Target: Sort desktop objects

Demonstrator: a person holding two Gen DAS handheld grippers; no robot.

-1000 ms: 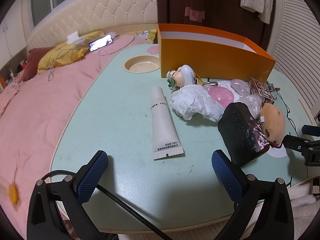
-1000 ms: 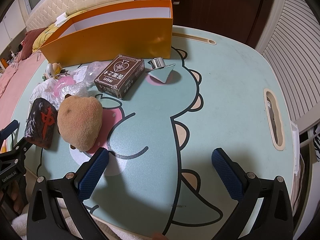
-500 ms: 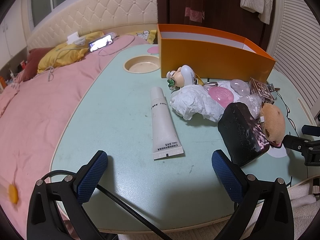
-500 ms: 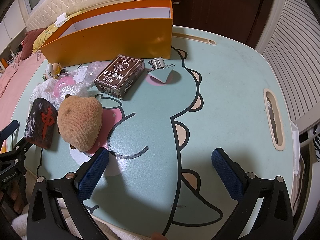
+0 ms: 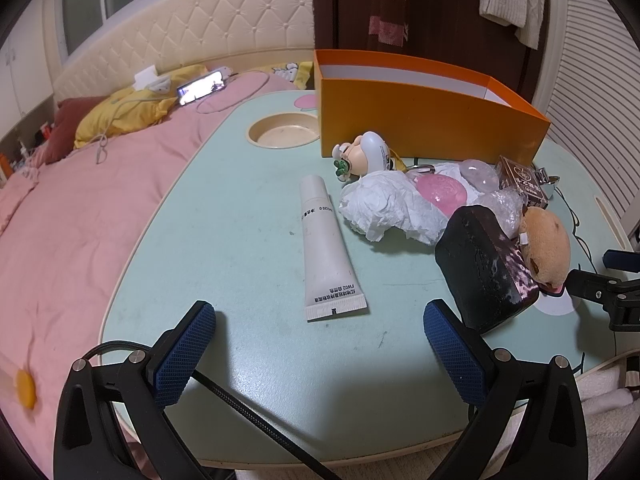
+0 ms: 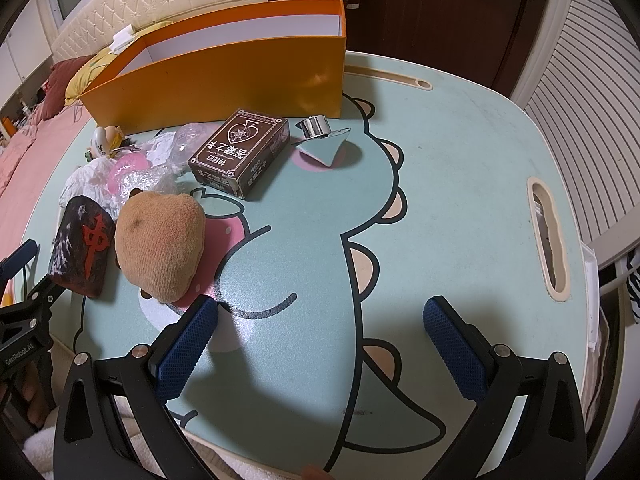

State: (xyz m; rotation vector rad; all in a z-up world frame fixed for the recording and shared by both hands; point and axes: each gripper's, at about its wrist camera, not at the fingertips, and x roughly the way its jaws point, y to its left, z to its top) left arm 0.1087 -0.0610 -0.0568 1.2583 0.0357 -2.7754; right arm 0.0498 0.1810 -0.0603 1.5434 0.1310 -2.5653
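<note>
The white tube (image 5: pixel 328 246) lies straight ahead of the left gripper (image 5: pixel 318 344), between the lines of its two fingers and a little toward the right one. Its long axis runs away from the gripper — the flat crimped end is nearest, the cap end points toward the orange box (image 5: pixel 424 120). A closing across the tube's width would therefore need almost no turn of the wrist. The left gripper is released, its jaws spread wide and holding nothing; it hangs over the near edge of the worktop (image 5: pixel 240 208).

The right gripper (image 6: pixel 320 336) is also released and empty. The brown plush toy (image 6: pixel 162 242) sits just beside its left finger, and the black tile with a red sign (image 6: pixel 82 250) is touching the plush on the far side. The card box (image 6: pixel 242 150) and a small shiny metal piece (image 6: pixel 322 136) lie farther forward, near the orange box (image 6: pixel 224 80). So the left hand is clearly nearer to the tube, and the right hand is nearer to the plush.

The rest of the pile — crumpled white paper (image 5: pixel 386 210), a pink round thing (image 5: pixel 442 198), a small figure (image 5: pixel 362 156) — lies between tube and plush. The orange box looks like the goal, and nothing can be seen inside it.

The worktop is a pale green board with a dinosaur drawing, set beside a bed with a pink cover (image 5: pixel 72 216); a dark door and a slatted wall stand behind.
</note>
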